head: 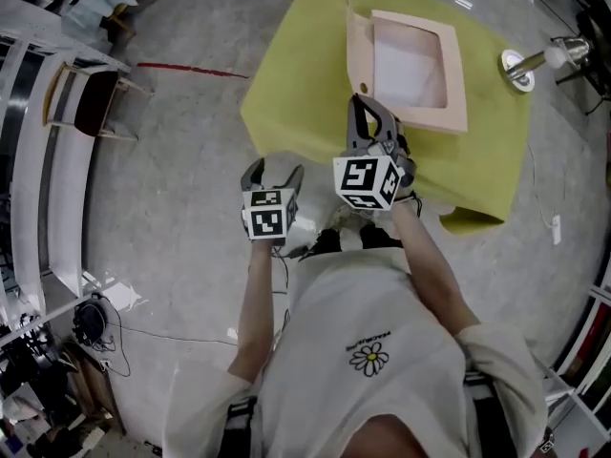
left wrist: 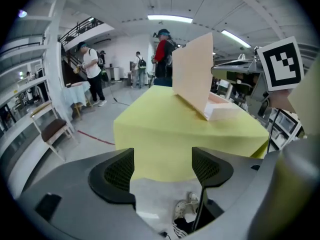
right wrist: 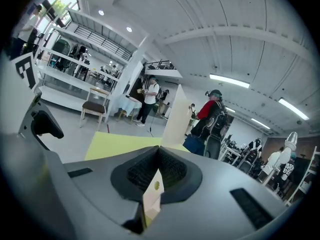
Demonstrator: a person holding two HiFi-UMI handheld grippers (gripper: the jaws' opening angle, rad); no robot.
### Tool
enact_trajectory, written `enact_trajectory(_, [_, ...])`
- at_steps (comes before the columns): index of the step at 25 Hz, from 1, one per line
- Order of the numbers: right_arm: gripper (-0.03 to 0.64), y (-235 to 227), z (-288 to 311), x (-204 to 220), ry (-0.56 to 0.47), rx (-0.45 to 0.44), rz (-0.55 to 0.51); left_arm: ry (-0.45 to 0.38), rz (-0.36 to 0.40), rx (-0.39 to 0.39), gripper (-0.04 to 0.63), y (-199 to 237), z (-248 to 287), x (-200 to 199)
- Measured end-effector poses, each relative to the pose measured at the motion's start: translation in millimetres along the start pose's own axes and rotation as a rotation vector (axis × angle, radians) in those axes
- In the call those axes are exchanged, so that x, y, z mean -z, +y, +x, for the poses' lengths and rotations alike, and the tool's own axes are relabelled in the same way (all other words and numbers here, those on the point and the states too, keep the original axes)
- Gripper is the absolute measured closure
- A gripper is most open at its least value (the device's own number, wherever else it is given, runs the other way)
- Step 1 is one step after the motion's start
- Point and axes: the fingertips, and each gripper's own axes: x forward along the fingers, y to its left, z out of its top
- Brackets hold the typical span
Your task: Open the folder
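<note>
A pale pink folder (head: 417, 68) lies on the yellow table (head: 296, 84). Its cover (head: 357, 57) stands nearly upright along the folder's left side; in the left gripper view the cover (left wrist: 192, 71) rises as a tall beige sheet. My right gripper (head: 360, 103) is at the cover's near edge. In the right gripper view its jaws (right wrist: 157, 156) are shut on a thin beige strip of the cover (right wrist: 152, 200). My left gripper (head: 272, 175) hangs open off the table's near left corner, nothing between its pads (left wrist: 162, 166).
A metal lamp on a white base (head: 533, 60) stands at the table's right edge. A chair (head: 91, 103) and long white shelving stand on the left. Several people stand beyond the table (left wrist: 162, 54). Cables and a headset (head: 91, 321) lie on the floor.
</note>
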Motion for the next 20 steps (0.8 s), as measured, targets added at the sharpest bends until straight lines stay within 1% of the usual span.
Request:
enact_trajectory(4, [0.606, 16.4, 7.2, -10.8, -0.003, -0.030, -0.016, 0.008, -0.061, -0.037, 0.222, 23.9, -13.0, 16.5])
enact_trajectory(8, [0.606, 35.0, 16.5, -17.2, -0.006, -0.076, -0.037, 0.013, -0.107, -0.064, 0.224, 37.6, -17.8, 27.4])
enact_trajectory(11, [0.606, 44.1, 24.5, -15.6, -0.003, -0.110, -0.042, 0.016, -0.132, -0.080, 0.227, 40.6, -15.3, 30.1])
enact_trajectory(15, [0.606, 48.5, 34.7, -19.8, -0.001, -0.132, -0.037, 0.017, -0.148, -0.087, 0.230, 44.8, -15.1, 28.2])
enact_trajectory(17, [0.606, 58.3, 39.9, -24.5, -0.003, -0.154, -0.045, 0.017, -0.162, -0.098, 0.232, 51.1, -19.5, 30.7])
enact_trajectory(20, [0.606, 75.2, 48.5, -20.7, -0.001, -0.188, -0.056, 0.020, -0.187, -0.118, 0.232, 56.9, -20.1, 40.0])
